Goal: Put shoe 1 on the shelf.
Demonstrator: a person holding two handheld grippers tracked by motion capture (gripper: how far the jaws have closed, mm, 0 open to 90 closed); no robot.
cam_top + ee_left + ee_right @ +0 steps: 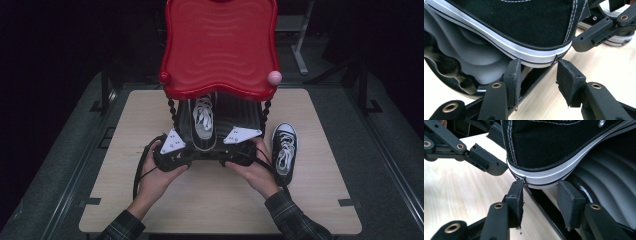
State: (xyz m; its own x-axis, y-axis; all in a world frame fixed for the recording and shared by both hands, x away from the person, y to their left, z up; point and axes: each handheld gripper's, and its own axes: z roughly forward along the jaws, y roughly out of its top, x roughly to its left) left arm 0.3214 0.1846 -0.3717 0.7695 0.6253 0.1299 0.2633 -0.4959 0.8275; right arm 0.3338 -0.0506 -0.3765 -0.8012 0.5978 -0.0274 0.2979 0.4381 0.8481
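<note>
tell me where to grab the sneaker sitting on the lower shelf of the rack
Take the sneaker at its heel, coming from the person's side of the table. The heel points that way at the shelf's front edge, with the white rubber sole band exposed. Each hand-held gripper, left and right, sits open just below it.

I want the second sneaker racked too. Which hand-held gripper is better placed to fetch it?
The right hand-held gripper. The loose sneaker lies on the table right beside it, while the left hand-held gripper sits on the far side of the rack.
</note>
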